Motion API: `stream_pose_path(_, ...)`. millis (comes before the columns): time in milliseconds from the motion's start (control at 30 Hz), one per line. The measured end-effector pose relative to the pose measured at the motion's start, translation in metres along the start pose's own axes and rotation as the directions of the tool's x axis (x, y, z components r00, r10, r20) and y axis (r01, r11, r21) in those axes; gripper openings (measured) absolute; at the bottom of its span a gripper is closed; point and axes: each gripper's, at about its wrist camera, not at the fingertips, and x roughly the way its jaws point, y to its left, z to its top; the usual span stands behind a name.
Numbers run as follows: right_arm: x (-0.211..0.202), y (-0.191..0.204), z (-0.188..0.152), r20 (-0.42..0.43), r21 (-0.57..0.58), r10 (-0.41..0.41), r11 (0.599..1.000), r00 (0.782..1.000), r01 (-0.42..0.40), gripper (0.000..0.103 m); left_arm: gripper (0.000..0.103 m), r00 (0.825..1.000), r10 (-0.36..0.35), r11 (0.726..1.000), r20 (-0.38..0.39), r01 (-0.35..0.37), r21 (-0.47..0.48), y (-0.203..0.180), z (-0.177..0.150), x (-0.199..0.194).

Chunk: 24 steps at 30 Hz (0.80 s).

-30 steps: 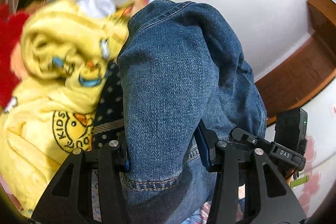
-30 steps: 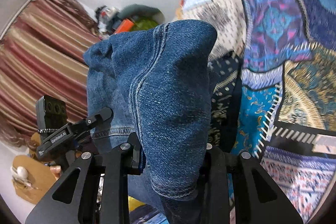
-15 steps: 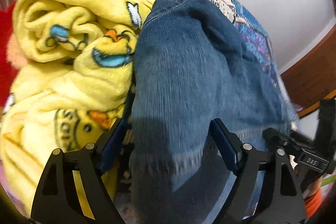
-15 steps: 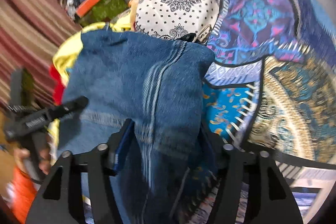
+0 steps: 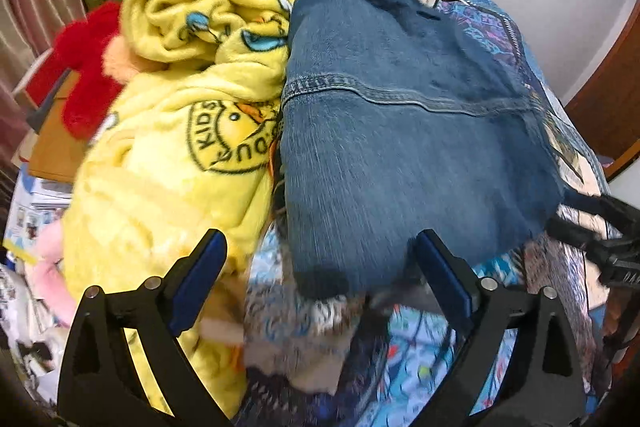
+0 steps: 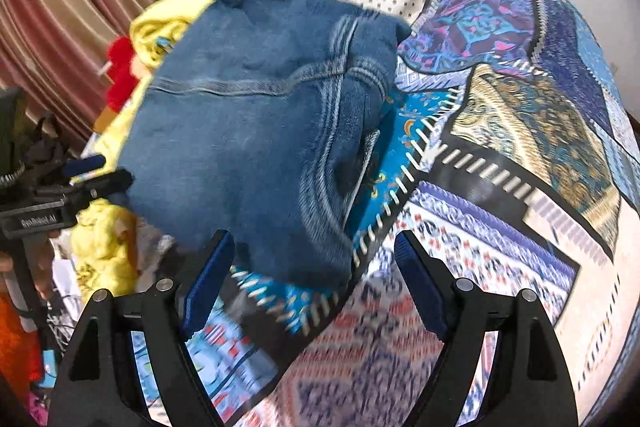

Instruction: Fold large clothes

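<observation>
folded jeans (image 6: 256,115) beyond opening right tool (image 6: 312,267)

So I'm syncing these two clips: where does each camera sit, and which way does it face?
Left wrist: on the left gripper, angled down at folded jeans beside a yellow blanket; its opening jaws touch nothing.
Right wrist: on the right gripper, angled down at the jeans on a patchwork bedspread; jaws opening, clear.
Shared: the jeans, blanket, bedspread; each view catches the other gripper.

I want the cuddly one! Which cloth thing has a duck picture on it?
The yellow fleece blanket, left of the blue jeans. The jeans are plain denim.
</observation>
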Motion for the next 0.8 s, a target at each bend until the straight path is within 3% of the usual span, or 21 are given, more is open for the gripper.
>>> stream_pose_path(100, -0.041, 0.004, -0.001, 0.079, 0.018, 0.019, 1.0, 0.997, -0.021, 0.08, 0.095, 0.996, 0.011, 1.0, 0.091, -0.013, 0.019, -0.011, -0.007, -0.049)
stream_pose_path(200, -0.091, 0.011, 0.0, 0.18, 0.016, 0.038, 0.999, 0.983, -0.042, 0.08, 0.095, 0.981, -0.006, 0.999, 0.195, -0.002, 0.043, -0.027, -0.008, -0.1)
stream_pose_path(267, -0.127, 0.018, 0.0, 0.249, 0.002, 0.057, 0.998, 0.967, -0.059, 0.08, 0.096, 0.965, -0.027, 0.997, 0.259, 0.008, 0.074, -0.04, -0.008, -0.134)
stream_pose_path(367, -0.184, 0.032, -0.008, 0.376, -0.032, 0.074, 0.997, 0.924, -0.067, 0.08, 0.096, 0.936, -0.05, 0.994, 0.349, 0.015, 0.105, -0.056, -0.013, -0.179)
stream_pose_path(500, -0.253, 0.056, -0.028, 0.521, -0.086, 0.111, 0.993, 0.846, -0.077, 0.08, 0.096, 0.854, -0.077, 0.992, 0.514, 0.015, 0.124, -0.077, -0.032, -0.255)
stream_pose_path(667, -0.311, 0.082, -0.061, 0.652, -0.136, 0.139, 0.988, 0.746, -0.065, 0.08, 0.095, 0.723, -0.116, 0.991, 0.681, 0.044, 0.123, -0.097, -0.067, -0.328)
stream_pose_path(733, -0.33, 0.095, -0.079, 0.703, -0.154, 0.141, 0.987, 0.697, -0.045, 0.08, 0.095, 0.669, -0.101, 0.993, 0.736, 0.02, 0.118, -0.106, -0.084, -0.35)
stream_pose_path(800, -0.34, 0.103, -0.094, 0.736, -0.168, 0.144, 0.985, 0.661, -0.028, 0.08, 0.095, 0.626, -0.086, 0.994, 0.775, -0.002, 0.112, -0.115, -0.1, -0.365)
